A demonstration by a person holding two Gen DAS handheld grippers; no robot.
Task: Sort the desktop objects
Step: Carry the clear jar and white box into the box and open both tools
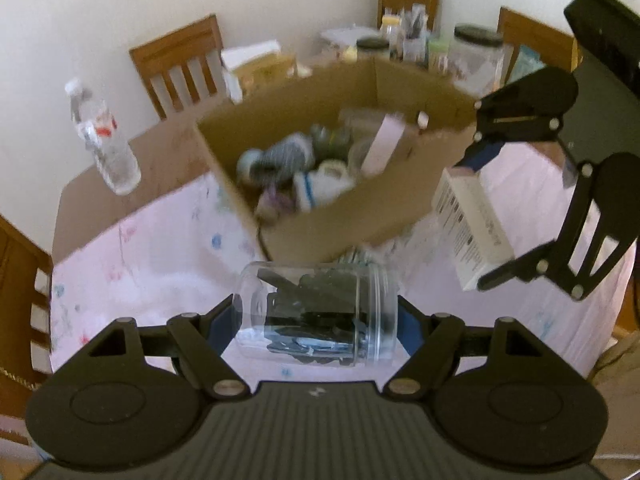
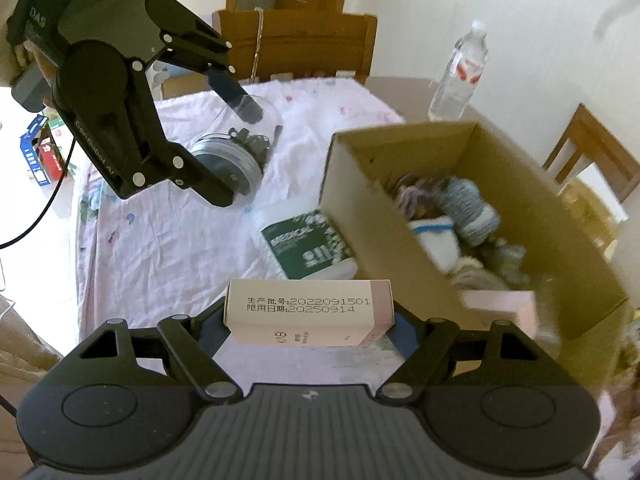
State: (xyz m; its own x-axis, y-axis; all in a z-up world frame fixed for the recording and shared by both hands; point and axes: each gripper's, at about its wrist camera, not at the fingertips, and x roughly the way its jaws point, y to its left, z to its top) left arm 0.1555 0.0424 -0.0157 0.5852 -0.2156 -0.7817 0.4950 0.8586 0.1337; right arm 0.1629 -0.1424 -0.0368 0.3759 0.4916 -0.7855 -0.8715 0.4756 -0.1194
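Note:
My left gripper (image 1: 318,316) is shut on a clear plastic jar (image 1: 320,312) of dark clips, held on its side above the pink tablecloth; the jar also shows in the right wrist view (image 2: 230,160). My right gripper (image 2: 310,320) is shut on a white and pink carton (image 2: 308,310) with printed dates; the carton shows in the left wrist view (image 1: 470,224) to the right of the box. An open cardboard box (image 1: 320,220) sits ahead, also in the right wrist view (image 2: 360,200), holding rolled socks, bottles and a pink carton.
A water bottle (image 1: 102,140) stands on the bare table left of the box. A green-labelled white bottle (image 2: 308,244) lies beside the box. Jars and clutter (image 1: 420,44) stand behind it. Wooden chairs (image 1: 180,64) surround the table.

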